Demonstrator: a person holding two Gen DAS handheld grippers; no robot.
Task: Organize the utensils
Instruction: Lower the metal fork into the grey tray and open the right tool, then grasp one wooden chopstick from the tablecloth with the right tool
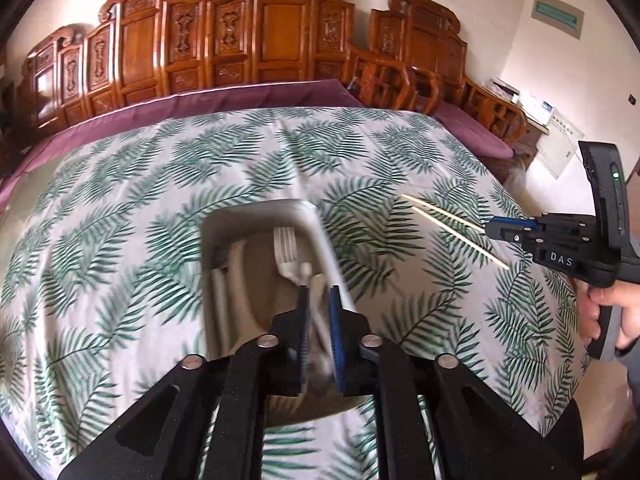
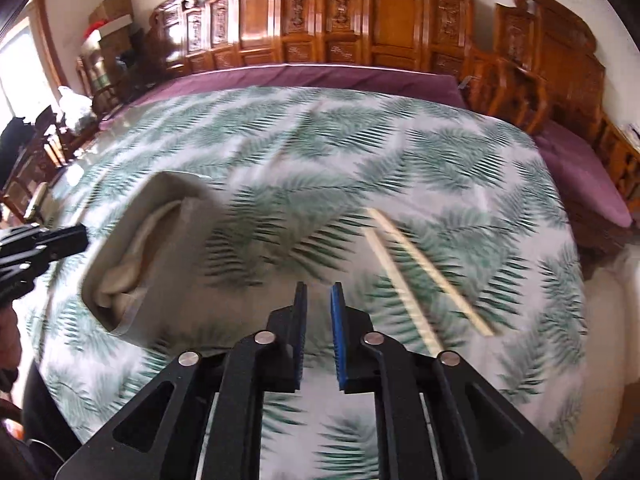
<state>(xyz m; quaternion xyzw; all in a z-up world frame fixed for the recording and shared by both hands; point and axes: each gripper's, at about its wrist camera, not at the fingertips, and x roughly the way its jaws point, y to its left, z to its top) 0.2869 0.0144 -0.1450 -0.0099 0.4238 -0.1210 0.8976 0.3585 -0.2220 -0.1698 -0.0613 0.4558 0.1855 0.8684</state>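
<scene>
While left gripper (image 1: 318,300) tilts steeply down over beige tray (image 1: 256,208), jaws stand slightly apart with white utensil handle between them, contact unclear through blur. White fork (image 1: 287,254) lies inside tray. Right gripper (image 2: 319,300) angled down over leaf-print cloth (image 2: 280,140), jaws narrowly spread, nothing between. Chopsticks (image 2: 416,272) lie on cloth just right of it, outside tray.

Only legible text: "DAS" in white letters on the black body of the right gripper (image 1: 490,231), seen in the left wrist view. Green wall sign (image 1: 559,15) and the white panel (image 1: 560,140) below it have print too small to read.
</scene>
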